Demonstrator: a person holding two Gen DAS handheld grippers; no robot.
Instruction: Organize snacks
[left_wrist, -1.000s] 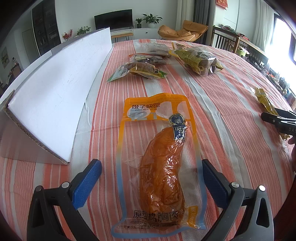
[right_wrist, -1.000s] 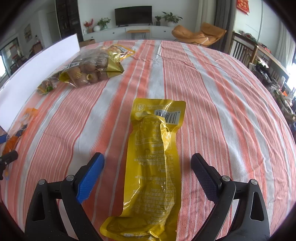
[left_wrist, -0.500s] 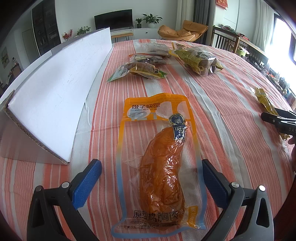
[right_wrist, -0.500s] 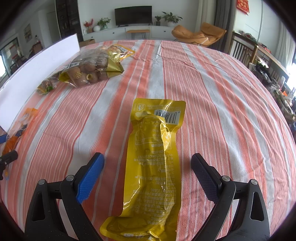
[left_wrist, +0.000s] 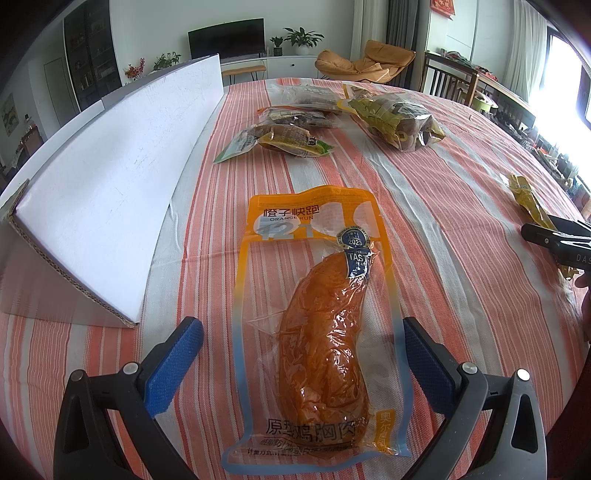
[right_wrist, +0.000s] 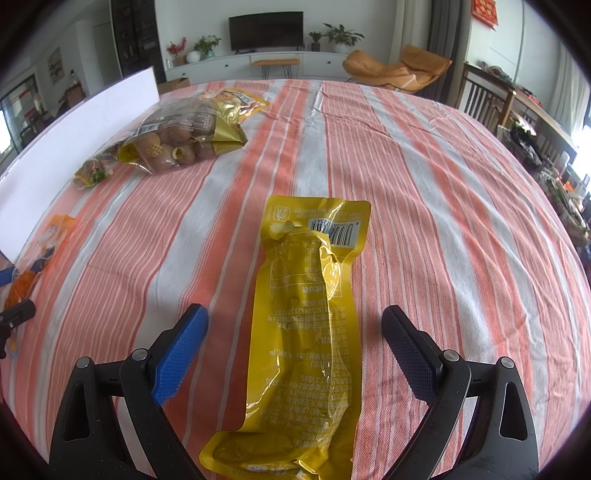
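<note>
Both tools spread wide, left tool (left_wrist: 303, 363) straddling the orange-and-clear chicken-breast pouch (left_wrist: 314, 332), right tool (right_wrist: 295, 350) straddling the yellow foil pouch (right_wrist: 308, 332); slick film may slip when pinched.

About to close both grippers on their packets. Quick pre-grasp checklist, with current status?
1. Left gripper open, fingers either side of orange chicken packet: ok.
2. Right gripper open, straddling yellow packet: ok.
3. Both packets lying flat on striped tablecloth: ok.
4. Nothing else between the fingers: ok.
5. Fingers low enough to pinch the packets: cannot tell.
6. White box opening reachable: cannot tell.
</note>
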